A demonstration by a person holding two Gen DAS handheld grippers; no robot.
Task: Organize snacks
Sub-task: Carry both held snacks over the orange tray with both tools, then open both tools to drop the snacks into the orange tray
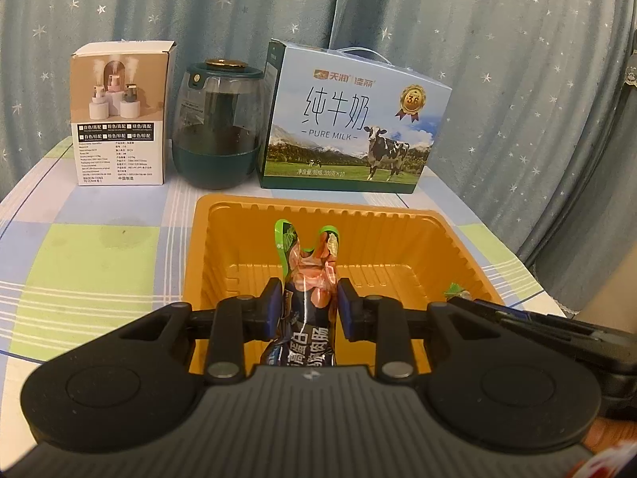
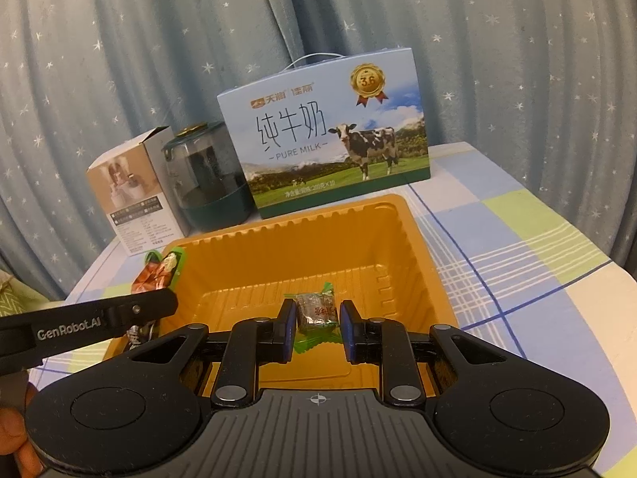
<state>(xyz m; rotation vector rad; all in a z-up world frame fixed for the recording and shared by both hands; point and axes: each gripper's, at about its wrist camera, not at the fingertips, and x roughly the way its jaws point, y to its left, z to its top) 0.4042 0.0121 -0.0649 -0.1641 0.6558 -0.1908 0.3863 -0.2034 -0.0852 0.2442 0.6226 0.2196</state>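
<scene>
An orange plastic tray lies on the checked tablecloth. My left gripper hangs over the tray's near part, shut on a dark sausage packet with pink contents and green ends pointing up. In the right wrist view the same packet shows at the tray's left rim, gripped by the left gripper's black finger. My right gripper is over the tray's floor, shut on a small brown candy in a green-ended wrapper. Part of the right gripper shows at the left view's right edge.
Behind the tray stand a blue pure-milk carton, a dark green jar and a beige product box. A starry blue curtain hangs behind. The tablecloth spreads left of the tray; the table edge runs near the right side.
</scene>
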